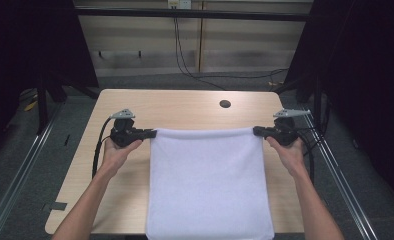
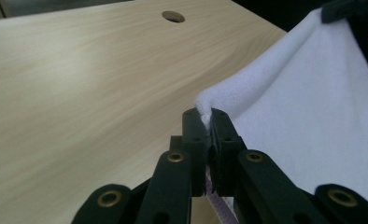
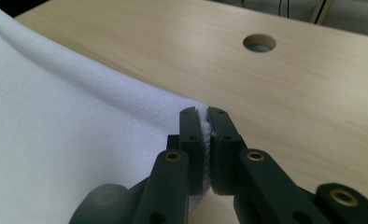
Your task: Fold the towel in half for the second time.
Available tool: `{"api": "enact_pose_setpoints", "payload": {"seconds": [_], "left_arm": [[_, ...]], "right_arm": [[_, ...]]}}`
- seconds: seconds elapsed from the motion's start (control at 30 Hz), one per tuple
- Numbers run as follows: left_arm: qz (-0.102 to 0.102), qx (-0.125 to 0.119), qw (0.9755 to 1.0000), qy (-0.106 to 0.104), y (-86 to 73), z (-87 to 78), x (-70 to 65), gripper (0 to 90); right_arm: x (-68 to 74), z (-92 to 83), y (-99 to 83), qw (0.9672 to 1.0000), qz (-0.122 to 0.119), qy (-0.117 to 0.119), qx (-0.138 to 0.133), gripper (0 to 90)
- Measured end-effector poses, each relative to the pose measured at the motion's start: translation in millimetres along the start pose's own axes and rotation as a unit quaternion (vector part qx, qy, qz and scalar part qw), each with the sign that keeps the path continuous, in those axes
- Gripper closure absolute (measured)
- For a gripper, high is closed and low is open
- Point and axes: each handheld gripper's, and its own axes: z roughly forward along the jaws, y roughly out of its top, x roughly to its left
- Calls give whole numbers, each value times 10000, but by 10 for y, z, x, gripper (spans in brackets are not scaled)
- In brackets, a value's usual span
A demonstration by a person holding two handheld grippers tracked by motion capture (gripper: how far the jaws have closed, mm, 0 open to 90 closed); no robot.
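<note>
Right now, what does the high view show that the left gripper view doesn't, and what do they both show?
The high view alone takes in both forearms, the left gripper and right gripper each pinching a far corner of the white towel, whose near edge hangs past the table's front. The left gripper view alone shows, close up, the towel corner squeezed between its shut jaws. Both show the wooden table, its round hole and the towel stretched between the grippers.

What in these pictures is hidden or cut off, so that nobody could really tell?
- High view: the near end of the white towel runs past the bottom edge.
- High view: the towel covers the wooden table beneath it.
- Left gripper view: the jaws cover the pinched towel corner.
- Right gripper view: the same, with only a sliver of cloth showing.
- High view: the hole is too small to see into.
</note>
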Motion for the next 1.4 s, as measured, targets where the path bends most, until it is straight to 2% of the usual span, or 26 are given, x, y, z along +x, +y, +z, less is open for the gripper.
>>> {"api": "enact_pose_setpoints", "payload": {"seconds": [0.17,0.27,0.37,0.5,0.53,0.57,0.63,0.67,0.7,0.73,0.8,0.83,0.87,0.93,0.97,1.0,1.03,1.07,1.13,1.17,1.2,1.23,1.27,1.3,1.33,1.4], "left_arm": [[84,-203,9996,159,231,-17,18,868],[201,-309,9992,149,302,-91,-35,868],[339,-376,9987,82,280,-205,-138,867],[550,-478,9972,-149,65,-420,-374,867],[643,-437,9970,-68,-5,-475,-452,867],[670,-468,9965,-177,-78,-529,-518,867],[586,-379,9967,-407,-194,-622,-660,866],[683,-330,9956,-558,-247,-668,-763,865],[830,-242,9945,-583,-307,-700,-868,865],[929,-40,9941,-566,-391,-719,-967,865],[874,123,9940,-642,-547,-718,-1012,862],[839,202,9939,-685,-624,-705,-1018,861],[753,421,9936,-725,-757,-676,-1029,860],[748,635,9913,-879,-978,-644,-1049,857],[796,812,9883,-1016,-1075,-627,-1051,848],[825,1084,9828,-1243,-1150,-608,-1040,836],[820,1234,9804,-1297,-1239,-592,-1047,826],[767,1314,9795,-1324,-1295,-581,-1052,825],[747,1536,9760,-1353,-1357,-569,-1068,803],[776,1580,9749,-1360,-1373,-590,-1076,785],[750,1560,9744,-1435,-1378,-608,-1070,758],[736,1502,9752,-1450,-1381,-634,-1059,732],[635,1367,9787,-1392,-1377,-666,-1041,716],[552,1273,9802,-1411,-1365,-690,-1022,687],[491,1139,9819,-1431,-1342,-717,-991,674],[285,829,9884,-1237,-1287,-750,-941,615]], "right_arm": [[-64,1,207,9997,-9,-172,-164,856],[-60,-61,245,9991,21,-110,-419,856],[-15,-170,220,9982,-18,44,-595,856],[172,-441,17,9971,-301,324,-622,856],[223,-520,-55,9964,-372,404,-644,856],[272,-598,-124,9961,-410,461,-630,856],[369,-758,-264,9950,-485,573,-655,856],[425,-825,-332,9949,-521,611,-606,856],[491,-885,-404,9951,-582,573,-549,855],[554,-941,-481,9952,-612,574,-509,854],[658,-1007,-653,9953,-592,661,-381,853],[709,-1018,-747,9954,-612,696,-228,851],[743,-1020,-821,9954,-633,715,-86,850],[835,-1029,-1053,9945,-592,841,193,842],[863,-1021,-1151,9936,-618,877,352,829],[887,-1005,-1245,9926,-622,883,559,806],[900,-990,-1328,9904,-666,945,756,783],[912,-970,-1409,9860,-743,1046,1061,759],[899,-971,-1501,9859,-535,1195,1047,753],[890,-980,-1538,9857,-408,1288,1012,746],[886,-986,-1568,9846,-394,1312,1083,718],[885,-992,-1579,9847,-375,1294,1104,688],[876,-1002,-1589,9843,-317,1320,1131,671],[865,-1028,-1588,9851,-307,1285,1101,634],[858,-1049,-1580,9870,-265,1233,999,607],[822,-1112,-1514,9914,-92,1156,615,564]]}}
